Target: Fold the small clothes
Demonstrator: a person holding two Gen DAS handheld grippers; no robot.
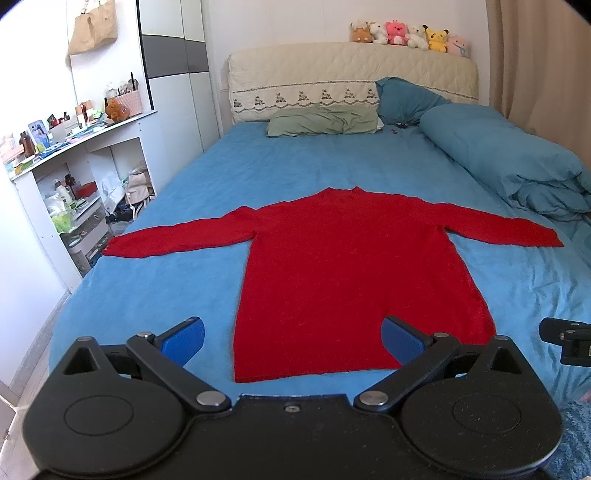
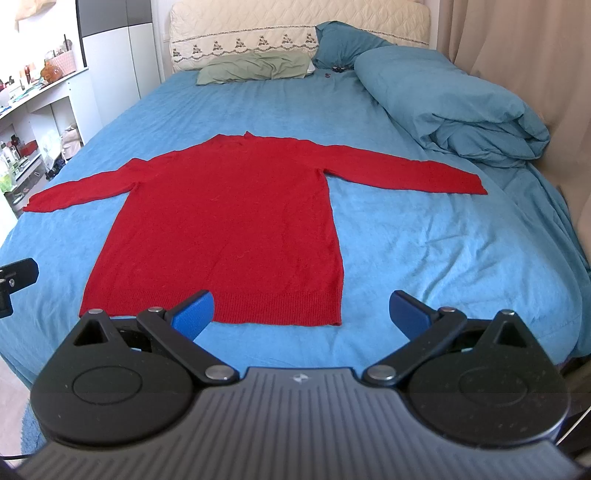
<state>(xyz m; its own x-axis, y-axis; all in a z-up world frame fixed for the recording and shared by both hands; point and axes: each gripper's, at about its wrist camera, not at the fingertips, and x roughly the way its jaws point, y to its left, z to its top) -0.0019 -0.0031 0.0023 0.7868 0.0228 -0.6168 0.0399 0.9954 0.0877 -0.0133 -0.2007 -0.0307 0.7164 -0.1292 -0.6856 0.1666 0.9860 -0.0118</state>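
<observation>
1. Sweater (image 1: 351, 269) flat on the bed (image 1: 155, 280), red knit, hem nearest the grippers and neck pointing to the headboard (image 1: 332, 70).
2. Both sleeves lie spread out sideways, the left one reaching the bed's left edge, the right one stretching toward the duvet (image 1: 509, 158).
3. Left gripper (image 1: 291, 338) hovers over the near edge of the bed, blue pads wide apart and nothing between them; the hem's left corner sits in the gap from its view.
4. Its left pad is over bare sheet, its right pad over the sweater's lower body. Whether either touches the fabric, I can't tell.
5. Right gripper (image 2: 301, 314) is level with it, jaws spread just as wide, holding nothing.
6. From its camera the hem's right corner falls between the pads: left pad over the ribbed hem, right pad over blue sheet.
7. Each gripper shows at the edge of the other's view, so they sit side by side, apart.
8. Sweater (image 2: 225, 218) looks smooth, no fold in it yet, ribbed band clear along the bottom.
9. Up at the head: a green pillow (image 1: 325, 120), a teal pillow (image 1: 406, 98) beside it, the rolled duvet down the right side.
10. Row of plush toys (image 1: 410, 35) on top of the headboard.
11. Left of the bed, white shelves (image 1: 77, 147) crowded with bottles and boxes.
</observation>
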